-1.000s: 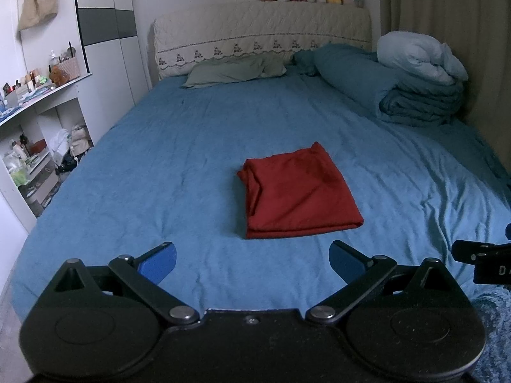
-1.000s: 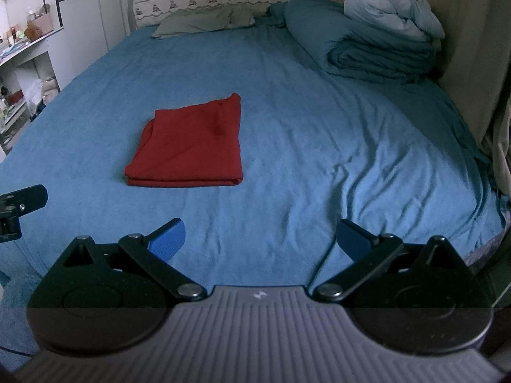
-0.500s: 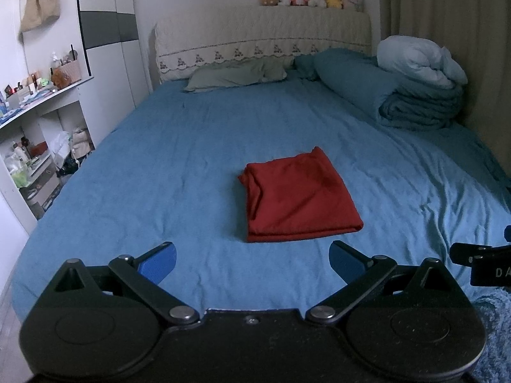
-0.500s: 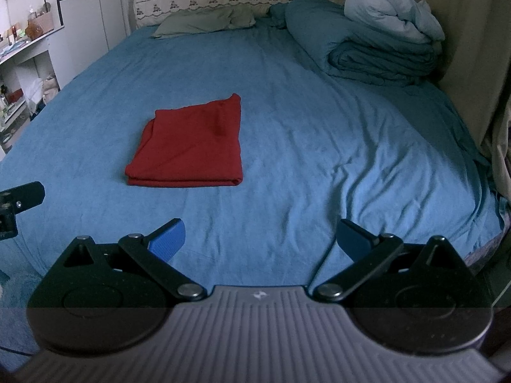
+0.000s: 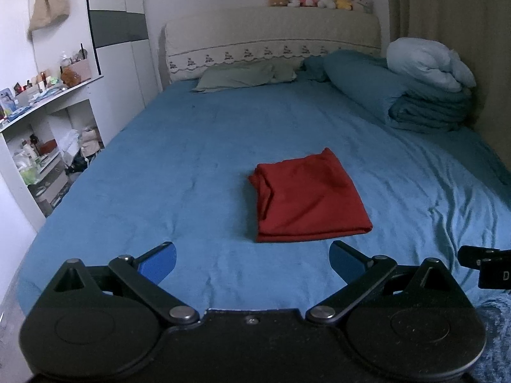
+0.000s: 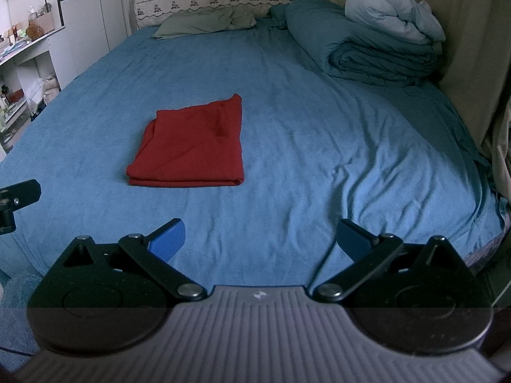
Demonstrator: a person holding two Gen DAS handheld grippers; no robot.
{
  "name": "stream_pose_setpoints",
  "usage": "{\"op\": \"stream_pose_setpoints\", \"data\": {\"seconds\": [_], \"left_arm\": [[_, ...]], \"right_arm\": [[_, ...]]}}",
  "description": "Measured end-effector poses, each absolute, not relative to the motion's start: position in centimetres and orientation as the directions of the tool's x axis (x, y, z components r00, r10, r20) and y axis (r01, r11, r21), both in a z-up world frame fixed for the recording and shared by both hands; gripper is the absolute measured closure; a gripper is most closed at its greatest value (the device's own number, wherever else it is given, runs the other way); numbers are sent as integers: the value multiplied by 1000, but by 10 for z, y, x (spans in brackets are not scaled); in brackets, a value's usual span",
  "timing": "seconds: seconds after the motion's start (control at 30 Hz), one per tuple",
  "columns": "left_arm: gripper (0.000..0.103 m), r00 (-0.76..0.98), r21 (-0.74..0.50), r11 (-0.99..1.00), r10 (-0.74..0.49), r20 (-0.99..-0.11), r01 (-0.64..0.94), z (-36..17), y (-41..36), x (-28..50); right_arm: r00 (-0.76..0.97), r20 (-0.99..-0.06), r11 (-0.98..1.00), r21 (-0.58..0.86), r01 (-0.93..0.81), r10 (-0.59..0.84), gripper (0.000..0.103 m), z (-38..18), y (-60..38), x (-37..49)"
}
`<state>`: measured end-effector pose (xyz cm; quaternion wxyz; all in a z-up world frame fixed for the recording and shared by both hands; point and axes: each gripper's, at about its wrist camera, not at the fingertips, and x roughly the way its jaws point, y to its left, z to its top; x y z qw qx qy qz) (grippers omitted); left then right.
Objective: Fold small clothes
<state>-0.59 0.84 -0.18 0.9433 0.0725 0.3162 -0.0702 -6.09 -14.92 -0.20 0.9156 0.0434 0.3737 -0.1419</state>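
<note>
A red garment lies folded into a flat rectangle on the blue bed sheet; it also shows in the right wrist view. My left gripper is open and empty, held back near the foot of the bed, short of the garment. My right gripper is open and empty too, to the right of the garment and well short of it. Part of the other gripper shows at each view's edge.
A folded teal duvet with a pale blue quilt on top sits at the bed's far right. A green pillow lies by the headboard. White shelves with clutter stand left of the bed. A curtain hangs on the right.
Both grippers have drawn back a little from the bed. The red garment has not moved and both grippers stay open.
</note>
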Motion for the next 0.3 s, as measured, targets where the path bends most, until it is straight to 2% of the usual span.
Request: {"op": "stream_pose_setpoints", "data": {"seconds": [0.3], "left_arm": [[0,802,101,978,-88,-590,182,-2,8,-8]], "right_arm": [[681,-696,956,-27,292,-228,0,-2,-150,-61]]}}
